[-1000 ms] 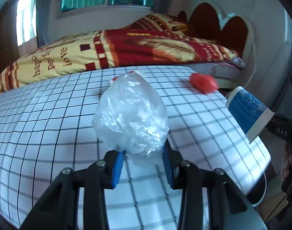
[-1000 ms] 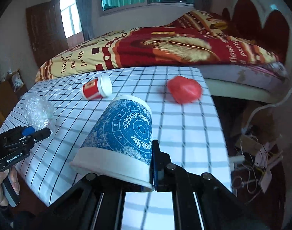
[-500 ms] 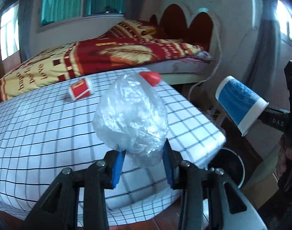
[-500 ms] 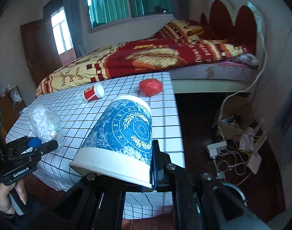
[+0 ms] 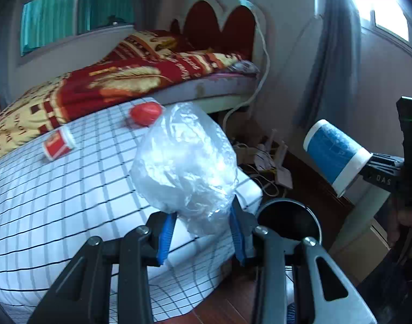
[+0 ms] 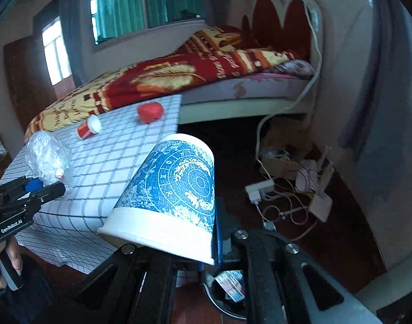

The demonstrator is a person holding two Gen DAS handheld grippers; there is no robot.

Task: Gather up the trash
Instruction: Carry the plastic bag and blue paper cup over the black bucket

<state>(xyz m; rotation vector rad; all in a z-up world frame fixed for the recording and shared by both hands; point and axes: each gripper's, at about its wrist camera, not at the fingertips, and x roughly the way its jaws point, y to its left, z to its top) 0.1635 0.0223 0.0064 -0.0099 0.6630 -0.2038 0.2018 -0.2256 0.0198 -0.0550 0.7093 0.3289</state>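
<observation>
My left gripper (image 5: 201, 229) is shut on a crumpled clear plastic bag (image 5: 184, 164), held in the air past the table's right end; it also shows in the right wrist view (image 6: 47, 159). My right gripper (image 6: 176, 243) is shut on a blue patterned paper cup (image 6: 176, 189), also seen in the left wrist view (image 5: 335, 154). A dark round trash bin (image 5: 289, 221) stands on the floor just beyond the left gripper; its rim and some trash inside show under the right gripper (image 6: 227, 286). A red-and-white cup (image 5: 57, 145) and a red ball-like item (image 5: 146, 113) lie on the checked table (image 5: 57, 202).
A bed with a red and yellow blanket (image 5: 130, 78) stands behind the table. A power strip, cables and boxes (image 6: 287, 186) lie on the wooden floor by the wall. A white cable (image 6: 311, 81) hangs down from the headboard.
Both grippers have swung right, off the table toward the floor at its right end, with the bag and cup still held. The trash bin has come into view.
</observation>
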